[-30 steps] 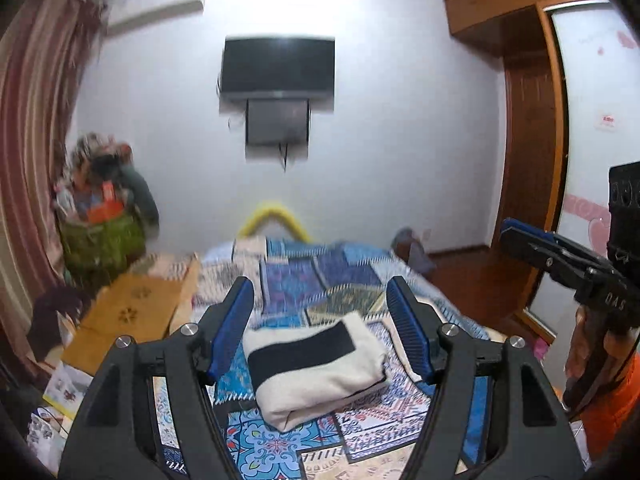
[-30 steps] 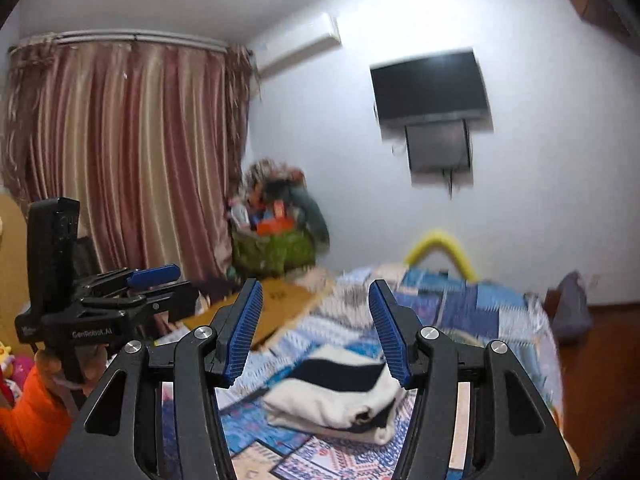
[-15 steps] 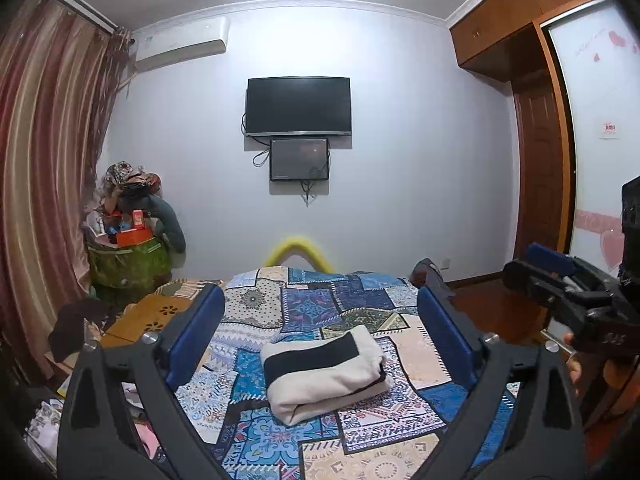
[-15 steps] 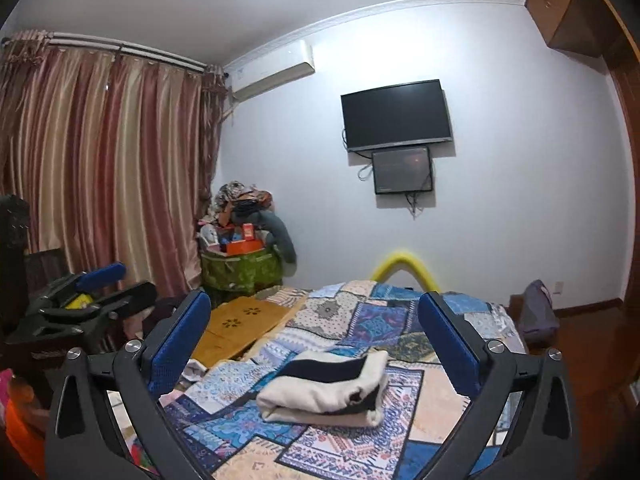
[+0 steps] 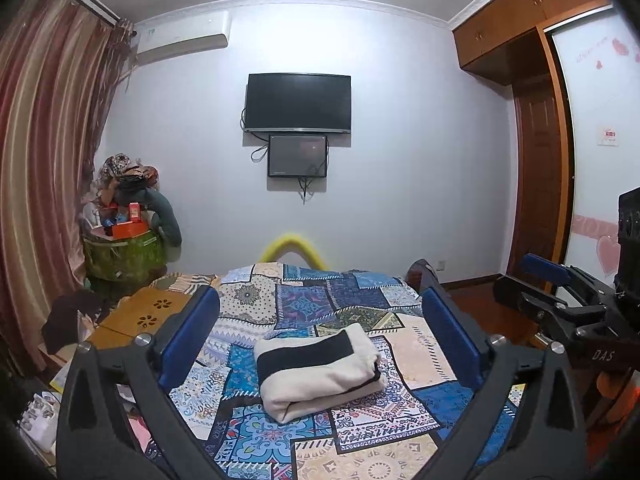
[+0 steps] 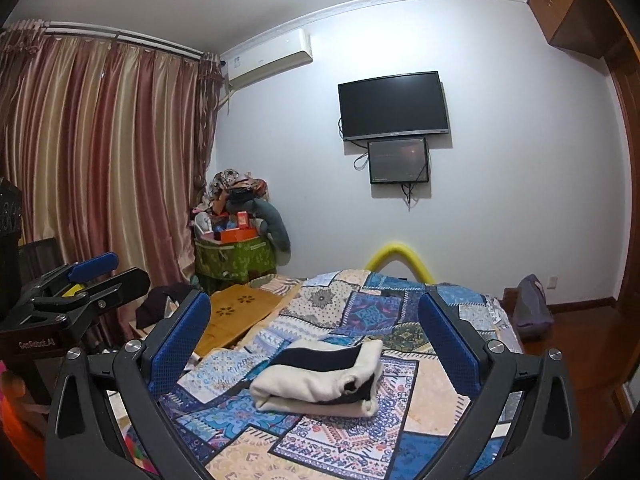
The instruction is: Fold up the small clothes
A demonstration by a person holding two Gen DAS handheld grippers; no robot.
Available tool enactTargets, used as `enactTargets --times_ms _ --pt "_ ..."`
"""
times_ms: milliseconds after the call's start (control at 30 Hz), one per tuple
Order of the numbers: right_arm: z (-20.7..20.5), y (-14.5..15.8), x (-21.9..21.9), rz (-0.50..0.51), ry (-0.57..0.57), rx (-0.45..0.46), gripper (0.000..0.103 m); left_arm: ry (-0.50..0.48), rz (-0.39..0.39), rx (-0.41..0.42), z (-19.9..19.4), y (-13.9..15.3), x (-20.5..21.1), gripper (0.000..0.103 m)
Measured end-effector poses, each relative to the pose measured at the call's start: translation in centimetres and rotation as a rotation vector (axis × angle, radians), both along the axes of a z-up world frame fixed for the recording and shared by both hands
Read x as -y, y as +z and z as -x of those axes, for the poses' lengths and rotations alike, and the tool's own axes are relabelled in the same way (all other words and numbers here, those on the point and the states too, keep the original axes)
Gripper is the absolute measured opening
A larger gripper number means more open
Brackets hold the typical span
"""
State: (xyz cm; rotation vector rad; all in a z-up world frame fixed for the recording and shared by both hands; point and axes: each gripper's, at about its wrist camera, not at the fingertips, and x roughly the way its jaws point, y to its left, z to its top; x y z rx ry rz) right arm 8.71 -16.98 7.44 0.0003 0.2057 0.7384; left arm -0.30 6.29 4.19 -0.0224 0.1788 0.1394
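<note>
A cream garment with a black band (image 5: 320, 372) lies folded into a compact bundle on the patchwork bedspread (image 5: 360, 312). It also shows in the right wrist view (image 6: 320, 378). My left gripper (image 5: 320, 336) is open and empty, held back from and above the bundle. My right gripper (image 6: 316, 340) is open and empty too, at a similar distance. Each gripper shows in the other's view: the right one (image 5: 560, 300) at the right edge, the left one (image 6: 80, 284) at the left edge.
A wooden board (image 5: 148, 316) lies at the bed's left side. A green bin piled with things (image 5: 124, 256) stands by the striped curtains (image 6: 100, 160). A yellow foam arch (image 5: 294, 246) is at the bed's far end. A TV (image 5: 298, 102) hangs on the wall; a wardrobe (image 5: 536, 160) stands at right.
Both grippers have opened wide and pulled back and up from the folded bundle, which has stayed in place on the bed.
</note>
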Motion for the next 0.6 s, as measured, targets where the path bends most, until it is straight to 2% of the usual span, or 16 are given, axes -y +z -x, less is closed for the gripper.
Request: enactTargets --times_ms 600 --pt "-0.35 -0.22 0.1 0.021 -0.001 -0.033 0.103 0.003 0.009 -0.022 -0.99 -0.77 -0.65 0.103"
